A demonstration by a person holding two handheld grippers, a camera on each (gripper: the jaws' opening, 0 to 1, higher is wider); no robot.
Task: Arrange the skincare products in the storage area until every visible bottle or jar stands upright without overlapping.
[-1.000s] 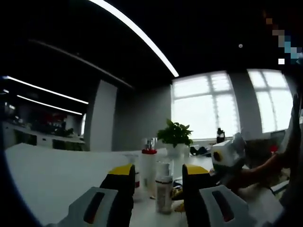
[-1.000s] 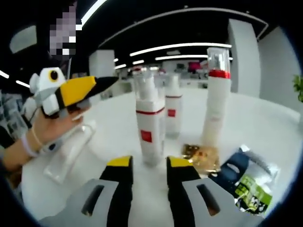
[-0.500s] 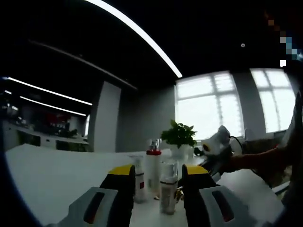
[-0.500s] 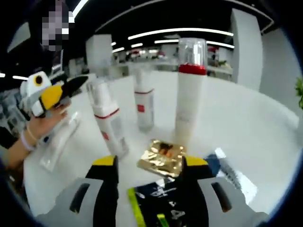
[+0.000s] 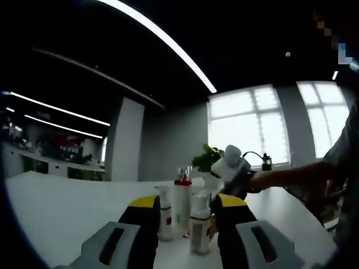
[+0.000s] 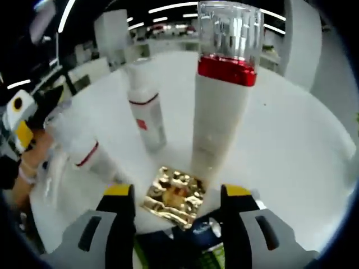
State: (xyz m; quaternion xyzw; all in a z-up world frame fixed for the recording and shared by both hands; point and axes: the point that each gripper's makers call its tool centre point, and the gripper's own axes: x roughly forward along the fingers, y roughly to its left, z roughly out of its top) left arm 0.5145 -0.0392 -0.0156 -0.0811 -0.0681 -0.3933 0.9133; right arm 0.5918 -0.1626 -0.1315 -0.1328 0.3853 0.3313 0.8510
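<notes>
Three white bottles stand upright on the white table (image 6: 303, 145) — a tall red-collared bottle (image 6: 221, 106), a red-labelled bottle (image 6: 147, 115), a pump bottle (image 6: 84, 147). Gold sachet (image 6: 174, 196) lies between the right gripper's (image 6: 178, 193) wide-open jaws. Left gripper (image 5: 185, 204) is open, empty.

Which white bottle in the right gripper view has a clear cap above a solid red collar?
The tallest bottle, standing behind the gold packet; the shorter bottles carry only thin red bands.

left low, right close, shared bottles (image 5: 180, 203)
</notes>
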